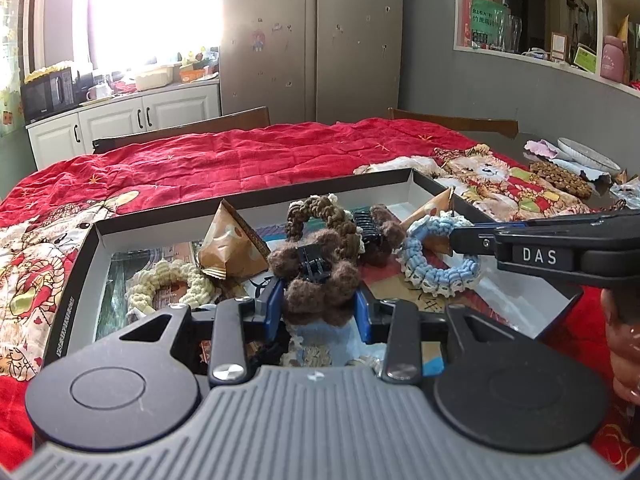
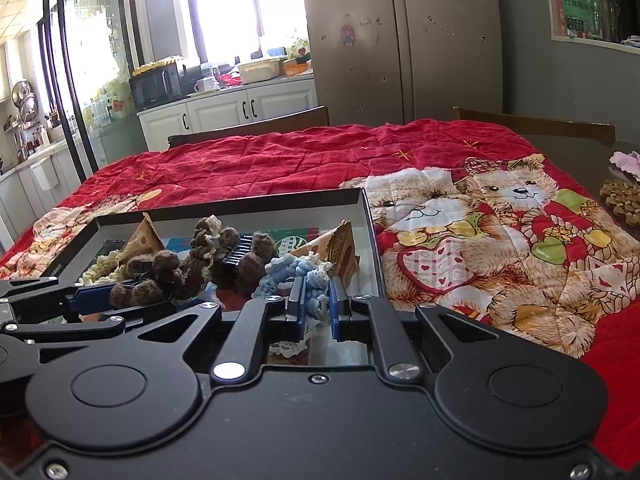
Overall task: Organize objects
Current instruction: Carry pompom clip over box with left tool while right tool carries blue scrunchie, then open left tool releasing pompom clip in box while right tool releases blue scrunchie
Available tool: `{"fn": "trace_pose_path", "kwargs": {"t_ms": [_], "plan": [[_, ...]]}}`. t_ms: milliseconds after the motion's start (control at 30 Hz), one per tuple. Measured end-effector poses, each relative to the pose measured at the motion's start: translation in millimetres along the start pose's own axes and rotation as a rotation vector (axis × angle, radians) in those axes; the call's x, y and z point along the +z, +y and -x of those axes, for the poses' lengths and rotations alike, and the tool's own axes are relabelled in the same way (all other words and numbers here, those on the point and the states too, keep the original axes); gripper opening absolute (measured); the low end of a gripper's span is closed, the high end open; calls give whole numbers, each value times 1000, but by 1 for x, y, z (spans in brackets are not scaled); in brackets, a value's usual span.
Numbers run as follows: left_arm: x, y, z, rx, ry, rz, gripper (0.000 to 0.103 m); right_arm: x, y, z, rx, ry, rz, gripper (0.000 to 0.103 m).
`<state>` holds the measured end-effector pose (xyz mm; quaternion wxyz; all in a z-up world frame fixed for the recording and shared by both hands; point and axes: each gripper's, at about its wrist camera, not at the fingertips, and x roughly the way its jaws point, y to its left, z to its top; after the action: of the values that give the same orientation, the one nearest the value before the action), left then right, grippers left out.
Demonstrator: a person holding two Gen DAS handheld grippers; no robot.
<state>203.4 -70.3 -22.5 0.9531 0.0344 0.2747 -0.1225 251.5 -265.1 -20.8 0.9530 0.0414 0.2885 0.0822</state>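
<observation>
A shallow black-rimmed box point(image 1: 256, 194) point(image 2: 248, 205) lies on the red cloth and holds hair accessories. My left gripper point(image 1: 318, 296) point(image 2: 120, 300) is shut on a fuzzy brown claw clip point(image 1: 320, 280) point(image 2: 148, 276) at the box's near side. My right gripper point(image 1: 456, 240) point(image 2: 317, 286) is shut on a light blue crocheted scrunchie point(image 1: 424, 256) point(image 2: 300, 270), lifting one edge of it. In the box also lie a cream scrunchie point(image 1: 168, 284), a brown scrunchie point(image 1: 320, 216), a second brown claw clip point(image 1: 376, 228) point(image 2: 244, 256) and two triangular tan packets point(image 1: 228, 244) point(image 2: 344, 252).
A red quilted cloth with bear prints point(image 2: 480, 240) covers the table. Two wooden chairs point(image 1: 208, 120) point(image 2: 540, 124) stand at the far edge. A woven brown mat point(image 1: 560, 178) and a plate point(image 1: 588, 152) sit at the far right. A hand point(image 1: 624, 344) holds the right gripper.
</observation>
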Motion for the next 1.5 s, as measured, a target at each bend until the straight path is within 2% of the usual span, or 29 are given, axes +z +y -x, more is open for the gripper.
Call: {"fn": "trace_pose_path", "kwargs": {"t_ms": [633, 700, 833, 933, 1067, 1233, 1500], "plan": [[-2, -2, -7, 18, 39, -29, 45, -2, 2, -9, -3, 44, 20, 13], [-2, -2, -7, 18, 38, -32, 50, -2, 3, -9, -4, 44, 29, 14], [-2, -3, -5, 21, 28, -38, 51, -3, 5, -8, -8, 42, 37, 16], [-1, -3, -1, 21, 16, -37, 60, -3, 4, -7, -11, 37, 32, 18], [0, -4, 2, 22, 1, -39, 64, -2, 3, -3, -10, 22, 25, 22], [2, -6, 13, 27, -33, -42, 67, 0, 3, 9, -4, -12, 18, 23], [11, -7, 40, 35, -106, -33, 77, 5, 8, 31, 24, -54, 24, 23]]}}
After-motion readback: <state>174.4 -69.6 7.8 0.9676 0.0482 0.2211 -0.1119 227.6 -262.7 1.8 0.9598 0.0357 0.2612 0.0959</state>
